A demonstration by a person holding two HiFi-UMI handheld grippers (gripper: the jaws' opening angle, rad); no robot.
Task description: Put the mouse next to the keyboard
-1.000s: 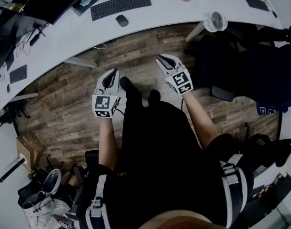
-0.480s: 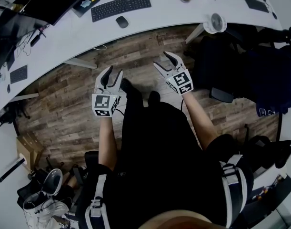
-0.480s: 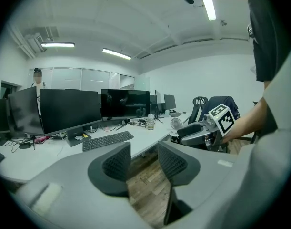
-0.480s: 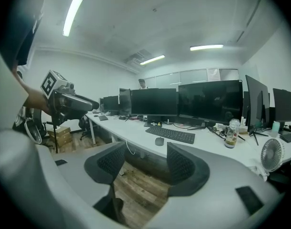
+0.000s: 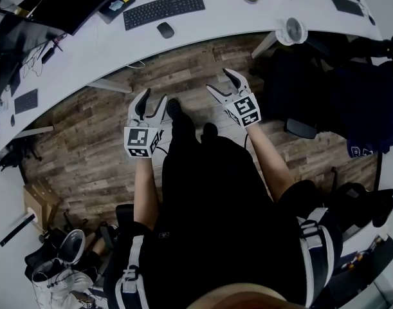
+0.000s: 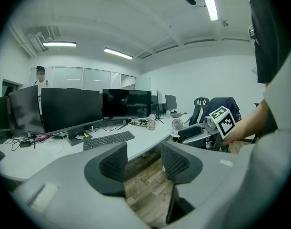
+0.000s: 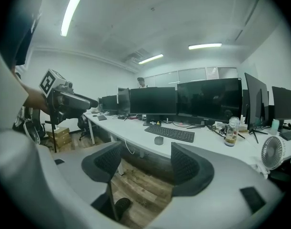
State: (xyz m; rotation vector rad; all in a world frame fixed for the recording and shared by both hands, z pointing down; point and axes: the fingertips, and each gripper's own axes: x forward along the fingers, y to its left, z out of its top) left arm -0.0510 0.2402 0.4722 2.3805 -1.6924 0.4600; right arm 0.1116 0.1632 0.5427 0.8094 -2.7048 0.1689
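Hovering over the wood floor (image 5: 87, 127) well back from the desk (image 5: 215, 28), the left gripper (image 5: 153, 98) and right gripper (image 5: 222, 81) have just been opening their jaws, and both stand spread with nothing between the pads. The mouse (image 5: 164, 29) lies on the desk just beside the keyboard's (image 5: 163, 8) near long side, between it and the desk's front edge, so the placing looks done, or at most a nudge is left. Bare desk runs right of the mouse up to the fan (image 5: 291, 29) at the front edge; floor ahead is open, chairs (image 5: 312, 89) crowd the right.
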